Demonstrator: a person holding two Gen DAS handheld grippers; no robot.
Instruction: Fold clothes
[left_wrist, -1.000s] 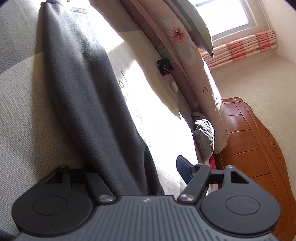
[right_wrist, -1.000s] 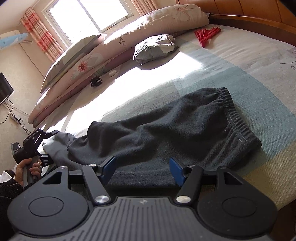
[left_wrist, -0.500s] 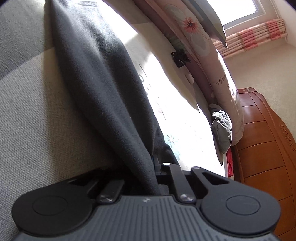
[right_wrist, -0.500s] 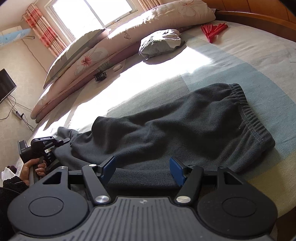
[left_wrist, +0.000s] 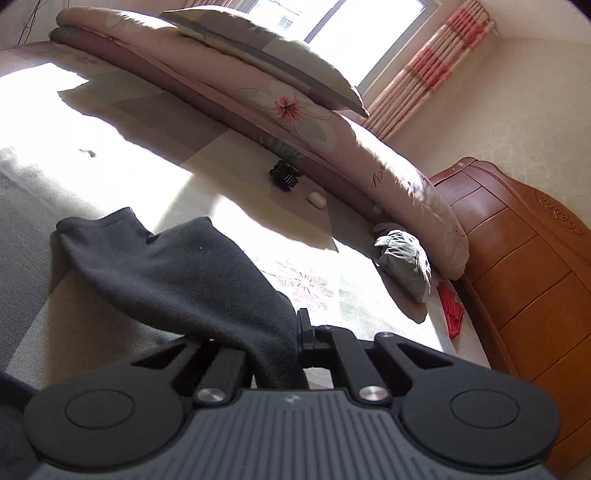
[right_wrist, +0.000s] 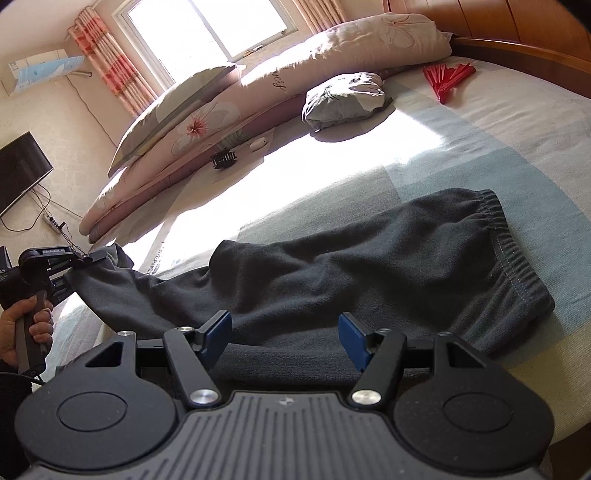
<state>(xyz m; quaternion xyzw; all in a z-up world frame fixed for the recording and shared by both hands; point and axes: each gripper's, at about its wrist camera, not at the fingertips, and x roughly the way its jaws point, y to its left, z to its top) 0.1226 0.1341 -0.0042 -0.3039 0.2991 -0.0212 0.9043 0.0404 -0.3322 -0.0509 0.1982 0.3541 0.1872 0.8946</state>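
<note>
left hand-held gripper (left_wrist: 291, 343) clamped on dark trousers (right_wrist: 369, 258) hem, right hand-held gripper (right_wrist: 284, 336) agape above them

Sunlit bedroom: bright window (right_wrist: 207, 26) with red-striped curtains (right_wrist: 107, 59), cream walls (left_wrist: 498, 99), carved wooden headboard (left_wrist: 524, 266), wall-mounted air conditioner (right_wrist: 40, 70), dark television (right_wrist: 20, 170) at left, sunlight across the bed (right_wrist: 461, 125).
</note>
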